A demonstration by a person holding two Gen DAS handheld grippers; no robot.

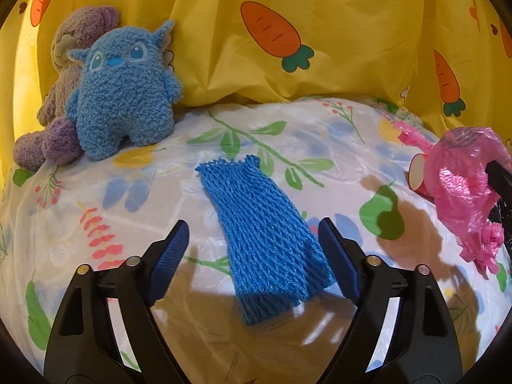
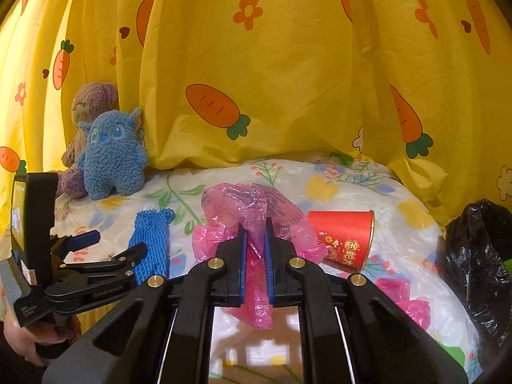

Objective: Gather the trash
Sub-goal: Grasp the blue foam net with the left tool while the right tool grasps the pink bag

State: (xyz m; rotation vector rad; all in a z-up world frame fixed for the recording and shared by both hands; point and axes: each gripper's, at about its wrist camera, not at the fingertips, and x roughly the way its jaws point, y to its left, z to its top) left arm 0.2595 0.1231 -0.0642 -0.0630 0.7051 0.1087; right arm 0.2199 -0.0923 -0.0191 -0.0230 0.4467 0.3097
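net sleeve [image 1: 260, 240] left of plastic bag [image 2: 252, 211], cup [image 2: 345, 236] right of it

The glossy, crinkled floral plastic table cover [image 1: 96, 198] catches the light in bright patches. On it lies the blue foam mesh sleeve [image 1: 262, 236], ribbed and matt. The thin pink plastic bag [image 2: 256, 217] is translucent, shiny and creased, pinched between the ridged blue rubbery pads [image 2: 268, 256] of the matt black plastic right gripper [image 2: 255, 249]. The red paper cup [image 2: 345, 236] looks smooth with gold print. The black plastic trash bag [image 2: 476, 256] is glossy. The fuzzy blue plush toy [image 1: 124, 89] and the purple plush bear [image 1: 64, 73] are cloth, beside a sheeny yellow carrot-print curtain [image 2: 288, 64].
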